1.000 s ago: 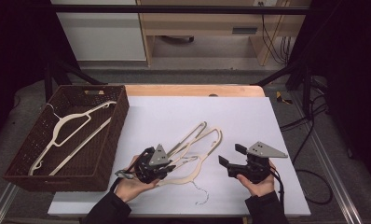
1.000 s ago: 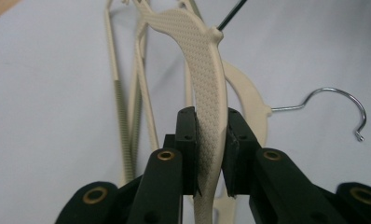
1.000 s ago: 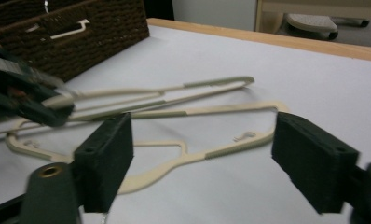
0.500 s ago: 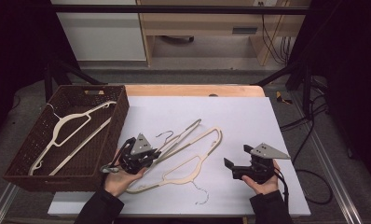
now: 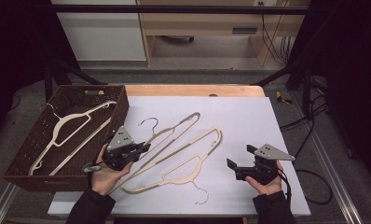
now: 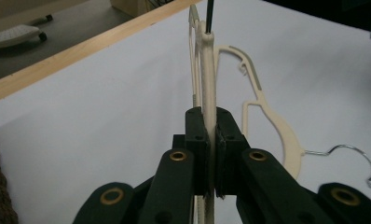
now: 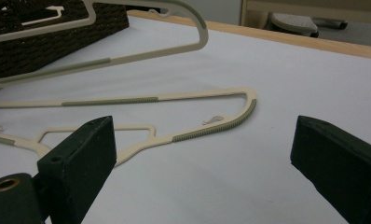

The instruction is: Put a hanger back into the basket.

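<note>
Wicker basket point(image 5: 67, 140) w/ hanger inside point(image 5: 69, 128), left of table point(image 5: 267, 121).

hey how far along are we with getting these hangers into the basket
One cream hanger already lies in the wicker basket. In hand: the left hand-held gripper is shut on a second hanger, one end raised off the white table. Left: a third hanger lies flat on the table; the right hand-held gripper is open and empty.

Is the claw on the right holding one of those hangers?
No: the right claw stands wide open with only bare white table between its jaws, and the nearest cream hanger lies flat beyond them.
</note>
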